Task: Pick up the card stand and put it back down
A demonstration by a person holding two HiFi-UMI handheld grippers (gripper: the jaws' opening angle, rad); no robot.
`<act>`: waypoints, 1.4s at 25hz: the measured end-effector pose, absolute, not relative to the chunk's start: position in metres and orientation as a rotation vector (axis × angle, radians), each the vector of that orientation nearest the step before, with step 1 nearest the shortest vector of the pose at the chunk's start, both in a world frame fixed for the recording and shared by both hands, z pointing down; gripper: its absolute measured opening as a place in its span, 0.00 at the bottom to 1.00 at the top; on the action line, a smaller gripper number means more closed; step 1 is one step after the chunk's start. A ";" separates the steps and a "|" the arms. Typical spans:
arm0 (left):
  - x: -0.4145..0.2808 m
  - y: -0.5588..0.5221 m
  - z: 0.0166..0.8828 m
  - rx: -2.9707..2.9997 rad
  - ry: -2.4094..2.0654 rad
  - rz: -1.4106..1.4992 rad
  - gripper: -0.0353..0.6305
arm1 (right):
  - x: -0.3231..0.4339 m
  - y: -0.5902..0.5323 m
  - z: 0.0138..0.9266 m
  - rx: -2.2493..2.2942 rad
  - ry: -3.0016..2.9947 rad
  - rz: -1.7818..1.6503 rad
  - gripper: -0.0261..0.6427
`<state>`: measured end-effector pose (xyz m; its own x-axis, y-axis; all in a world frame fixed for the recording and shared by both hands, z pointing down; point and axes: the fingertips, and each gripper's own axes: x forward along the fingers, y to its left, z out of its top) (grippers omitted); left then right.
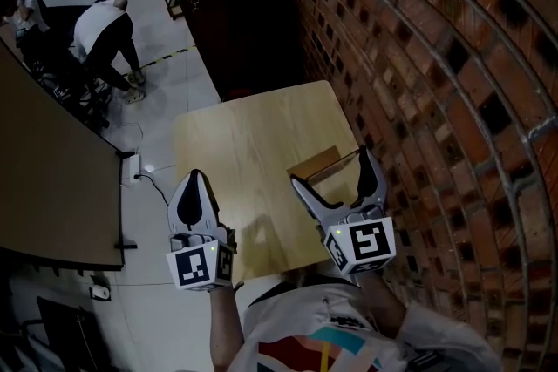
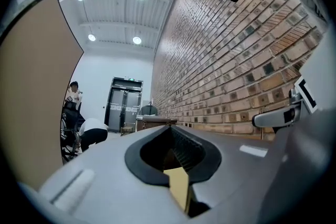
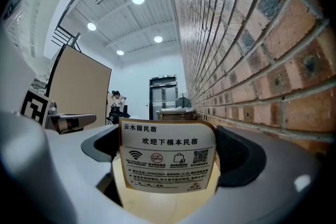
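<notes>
The card stand [image 1: 316, 163] is a wooden-edged sign with a white printed card. It stands upright near the right front of the light wooden table [image 1: 253, 144]. My right gripper [image 1: 331, 170] is open, one jaw on each side of the stand and close to its edges. In the right gripper view the card stand [image 3: 167, 157] fills the gap between the dark pads [image 3: 239, 157], its printed face toward the camera. My left gripper [image 1: 196, 180] hovers over the table's front left with its jaws together and nothing in them. The left gripper [image 2: 177, 162] shows only a sliver of table through its jaws.
A brick wall [image 1: 436, 57] runs close along the table's right side. A dark cabinet [image 1: 244, 13] stands beyond the far edge. A brown partition [image 1: 52, 170] lies to the left, with a cable [image 1: 153, 183] on the floor. A person [image 1: 105, 35] bends over at the far left.
</notes>
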<state>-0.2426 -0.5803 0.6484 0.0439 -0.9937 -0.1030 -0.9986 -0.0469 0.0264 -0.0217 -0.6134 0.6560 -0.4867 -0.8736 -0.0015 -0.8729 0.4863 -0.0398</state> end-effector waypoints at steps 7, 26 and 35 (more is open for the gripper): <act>-0.249 -0.583 0.652 -2.209 2.170 0.200 0.06 | -0.036 -0.678 0.706 -1.674 2.701 -0.099 0.86; -0.287 -0.621 0.696 -2.243 2.246 0.021 0.06 | -0.091 -0.896 0.849 -1.926 2.787 -0.381 0.86; -0.295 -0.631 0.705 -2.234 2.279 -0.019 0.06 | -0.094 -0.930 0.878 -1.994 2.816 -0.471 0.85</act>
<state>-0.2955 -0.6313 0.7052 -0.0193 -0.9988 0.0440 -0.9994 0.0205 0.0269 -0.0945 -0.9303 0.8775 -0.3057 -0.8543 0.4203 -0.9446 0.3275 -0.0212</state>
